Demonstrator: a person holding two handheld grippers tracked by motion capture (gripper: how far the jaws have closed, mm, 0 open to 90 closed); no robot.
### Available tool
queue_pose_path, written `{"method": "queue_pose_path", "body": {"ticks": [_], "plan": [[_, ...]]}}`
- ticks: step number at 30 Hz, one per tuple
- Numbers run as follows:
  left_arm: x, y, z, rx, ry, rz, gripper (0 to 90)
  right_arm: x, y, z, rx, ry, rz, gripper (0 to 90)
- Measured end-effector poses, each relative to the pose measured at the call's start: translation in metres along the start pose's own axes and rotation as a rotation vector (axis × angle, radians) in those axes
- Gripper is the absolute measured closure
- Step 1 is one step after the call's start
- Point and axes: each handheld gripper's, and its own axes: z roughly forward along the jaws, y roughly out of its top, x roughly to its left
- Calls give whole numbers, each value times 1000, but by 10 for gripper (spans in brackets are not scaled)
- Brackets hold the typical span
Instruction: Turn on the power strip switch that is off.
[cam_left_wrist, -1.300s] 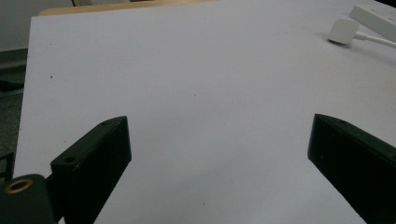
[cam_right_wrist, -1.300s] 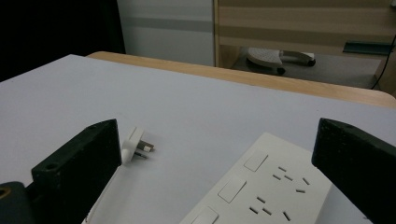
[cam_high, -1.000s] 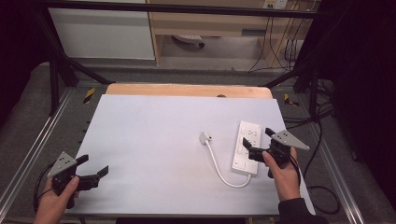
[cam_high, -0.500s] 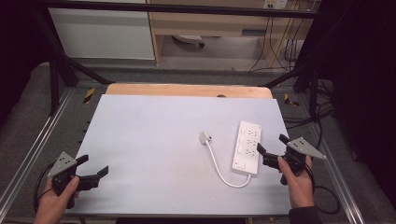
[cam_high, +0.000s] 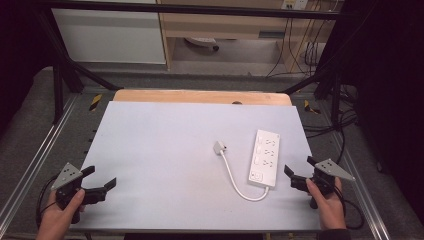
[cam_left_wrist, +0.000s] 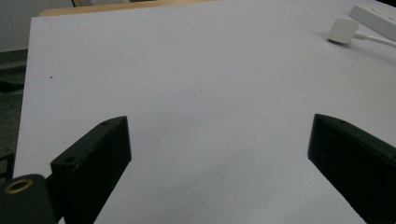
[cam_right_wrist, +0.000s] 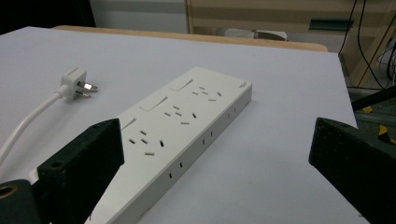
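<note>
A white power strip (cam_high: 264, 157) (cam_right_wrist: 177, 128) lies flat on the right part of the white table top (cam_high: 170, 150). Its white cord (cam_high: 235, 177) curls from its near end up to a white plug (cam_high: 220, 148) (cam_right_wrist: 74, 83) (cam_left_wrist: 343, 30) lying loose at the table's middle. My right gripper (cam_high: 301, 175) (cam_right_wrist: 215, 186) is open just right of the strip's near end, apart from it, jaws empty. At the near left corner my left gripper (cam_high: 99, 181) (cam_left_wrist: 219, 172) stands open over bare table, holding nothing.
A wooden strip (cam_high: 200, 96) runs along the table's far edge. Metal rails (cam_high: 45, 150) flank both sides. Cables (cam_high: 345, 125) trail on the floor at the right, and cabinets (cam_high: 110, 35) stand beyond the table.
My right gripper has pulled back from over the power strip toward the near right edge and now stands off it. The left gripper has stayed in place.
</note>
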Motion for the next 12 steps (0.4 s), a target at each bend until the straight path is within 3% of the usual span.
{"method": "queue_pose_path", "body": {"ticks": [12], "plan": [[0,0,0,-1,-3,3,62,0,-16,10,37,18,7,36]]}}
